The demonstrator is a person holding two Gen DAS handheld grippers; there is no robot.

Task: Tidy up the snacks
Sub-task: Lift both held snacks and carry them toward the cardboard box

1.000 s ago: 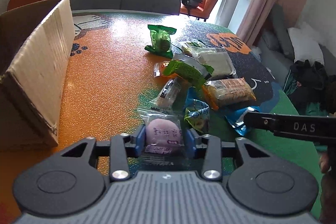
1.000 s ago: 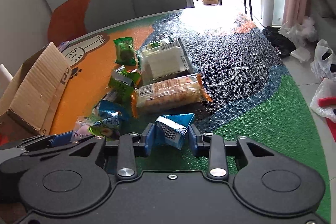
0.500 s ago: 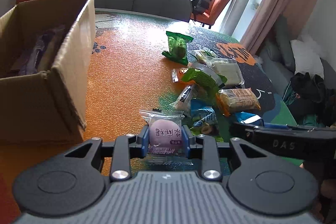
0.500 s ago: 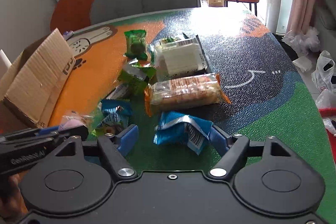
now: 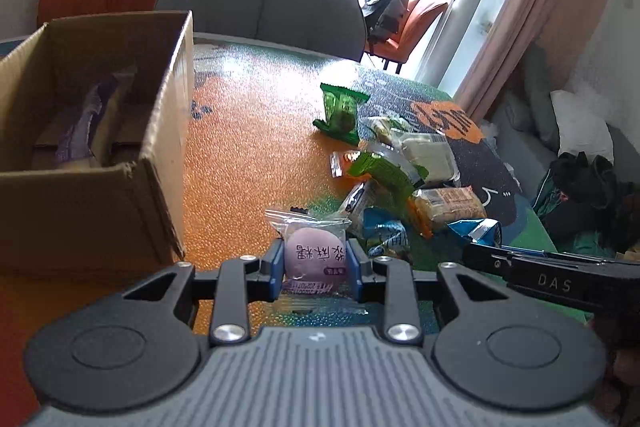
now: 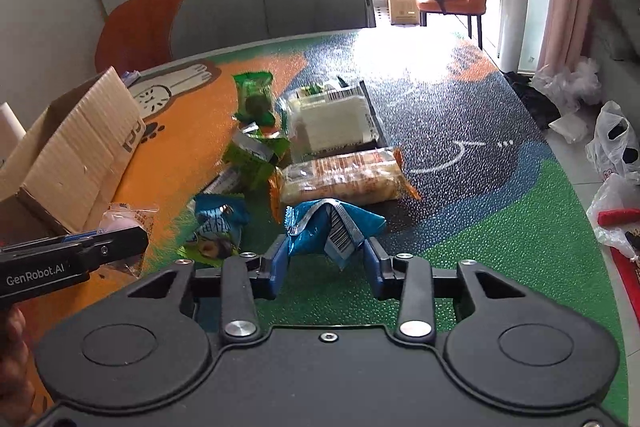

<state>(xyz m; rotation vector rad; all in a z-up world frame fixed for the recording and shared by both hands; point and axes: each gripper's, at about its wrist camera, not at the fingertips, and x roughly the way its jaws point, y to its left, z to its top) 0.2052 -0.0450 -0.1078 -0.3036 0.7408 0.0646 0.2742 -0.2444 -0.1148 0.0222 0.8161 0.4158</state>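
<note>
Patterned table (image 6: 480,211): left gripper (image 5: 316,269) clamps purple mochi packet (image 5: 314,255); right gripper (image 6: 327,261) spread around blue snack bag (image 6: 332,225), beside cardboard box (image 5: 100,131).

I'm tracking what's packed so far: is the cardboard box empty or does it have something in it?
Not empty. The open cardboard box holds at least one purple-wrapped snack.

Left gripper (image 5: 314,265): jaws closed tight on the purple snack packet (image 5: 315,256), blue pads pressing both sides, held above the table. Right gripper (image 6: 326,267): jaws spread partway, blue snack bag (image 6: 332,225) sits between the pads, contact on either side unclear. Right gripper sits just right of the left one, both pointing forward.
</note>
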